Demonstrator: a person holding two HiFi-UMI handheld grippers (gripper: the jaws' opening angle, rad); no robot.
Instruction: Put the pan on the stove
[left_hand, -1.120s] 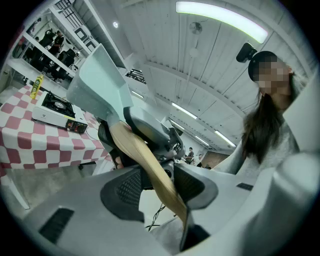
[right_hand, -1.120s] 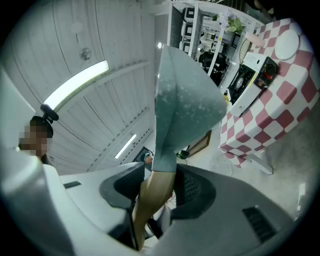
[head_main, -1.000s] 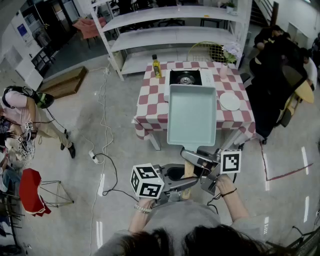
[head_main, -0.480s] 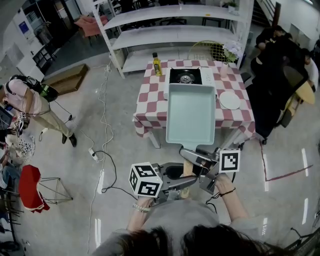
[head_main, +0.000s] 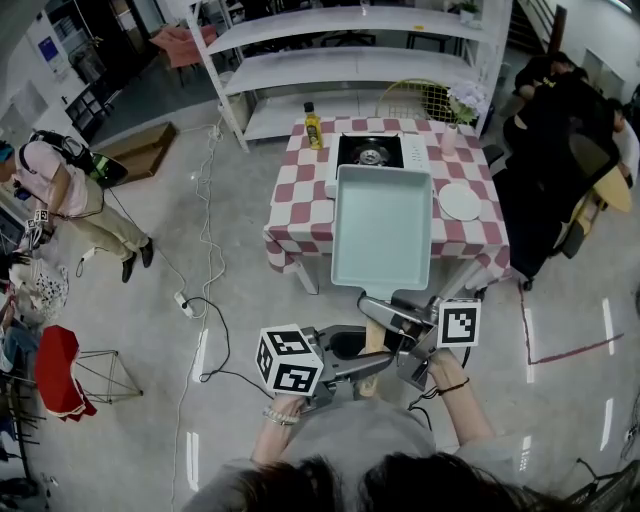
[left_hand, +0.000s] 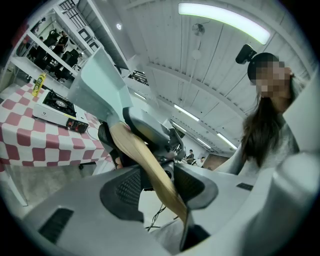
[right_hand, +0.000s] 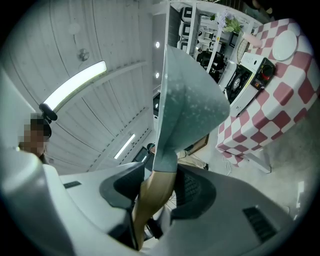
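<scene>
Head view, pan: the pale green rectangular pan (head_main: 383, 228) is hanging in the air in front of the person, its far end reaching toward the stove (head_main: 370, 155) at the back of the checkered desk (head_main: 298, 205).
Handle: the wooden handle (head_main: 374, 345) is sticking out of the pan's near end and taking both grips.
Left claw: the left claw (left_hand: 150, 187) is pinching the handle near its free end, with the pads pressing on the wood.
Right claw: the right claw (right_hand: 160, 187) is pinching the same handle higher up, just beside the pan's socket.
Handling: the pan is looking stiff and probably fairly heavy at the far end, so it is likely levering down on the handle. The smooth, tapering wood is risking a twist or slip between the pads. Two spaced grips are seeming the right hold.
Edges: the stove's raised burner ring is looking like the spot for the pan's flat bottom, and the pan is looking wider than the stove top.
Open room: a white plate (head_main: 461, 203) is lying to the stove's right and a bottle (head_main: 313, 130) is standing at the back left corner. The approach from the near side is looking free, with bare cloth in front of the stove.
Surroundings: shelves (head_main: 330, 70) are standing behind the desk, well apart from the path.
</scene>
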